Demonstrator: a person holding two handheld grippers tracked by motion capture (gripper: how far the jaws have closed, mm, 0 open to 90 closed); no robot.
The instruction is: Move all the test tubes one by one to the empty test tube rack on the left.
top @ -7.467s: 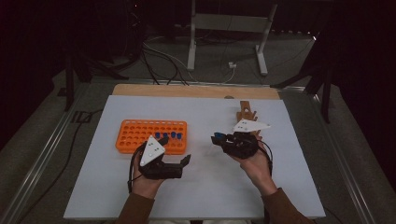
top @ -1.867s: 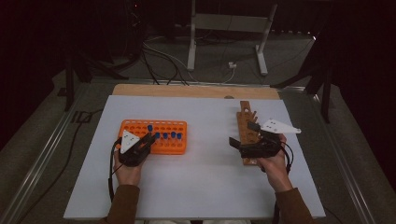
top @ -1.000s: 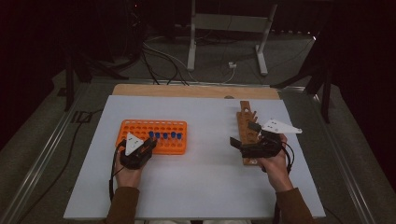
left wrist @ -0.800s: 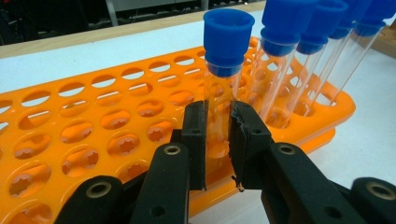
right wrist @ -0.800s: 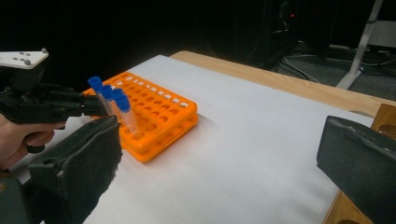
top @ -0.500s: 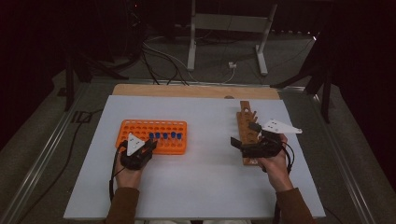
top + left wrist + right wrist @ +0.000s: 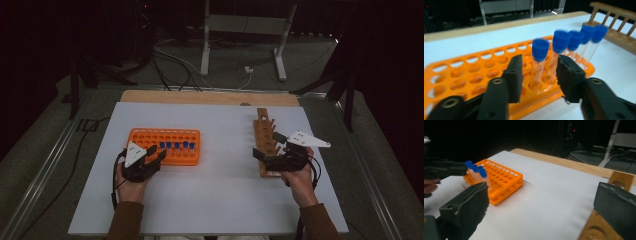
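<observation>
left tongs [image 7: 537,75] parted, blue-capped tube [image 7: 537,62] between — unpinched

The room is dim and its far side falls into black. A white-topped desk [image 7: 215,200] with a wooden far edge stands on a grey floor [image 7: 45,165]. Behind it, a pale metal stand [image 7: 245,30] rises among black cables [image 7: 170,60].

High view overhead, looking forward-down; gripper views low, close; all share orange rack [image 7: 165,145].
</observation>
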